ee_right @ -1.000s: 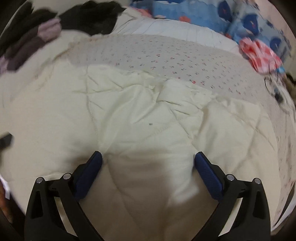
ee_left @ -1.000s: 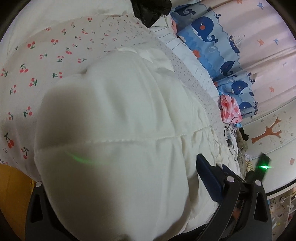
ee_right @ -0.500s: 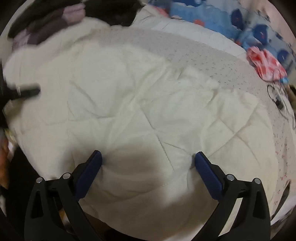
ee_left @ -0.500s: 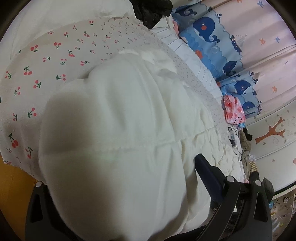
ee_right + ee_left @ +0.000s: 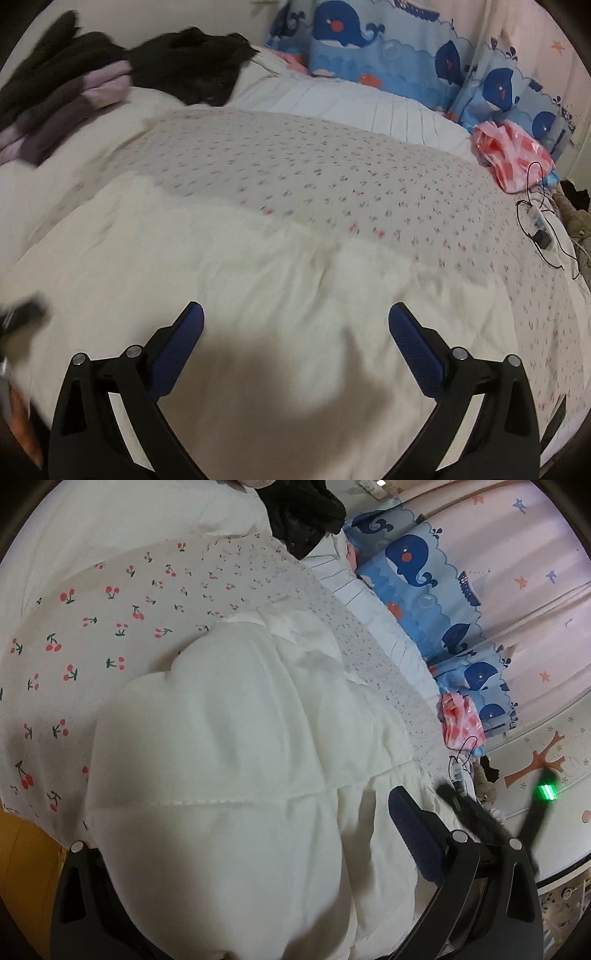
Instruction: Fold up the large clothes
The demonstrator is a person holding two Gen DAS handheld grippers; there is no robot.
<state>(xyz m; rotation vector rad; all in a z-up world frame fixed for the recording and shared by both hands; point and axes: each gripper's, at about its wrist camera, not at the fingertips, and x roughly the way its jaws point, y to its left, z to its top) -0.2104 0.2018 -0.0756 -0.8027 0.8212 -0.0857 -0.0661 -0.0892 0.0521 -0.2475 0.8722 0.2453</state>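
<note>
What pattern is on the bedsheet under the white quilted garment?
Small red cherries with green stems on a pale sheet, clearest in the left wrist view.

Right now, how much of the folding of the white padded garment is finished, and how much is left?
Partly done, it seems. The white padded garment lies on the cherry-print bedsheet as a thick bundle, so some folding looks made. In hand: the garment bulges over the left gripper, hiding one finger, so its grip is unclear. The right gripper hovers open over it. Left: flattening and the last fold.
</note>
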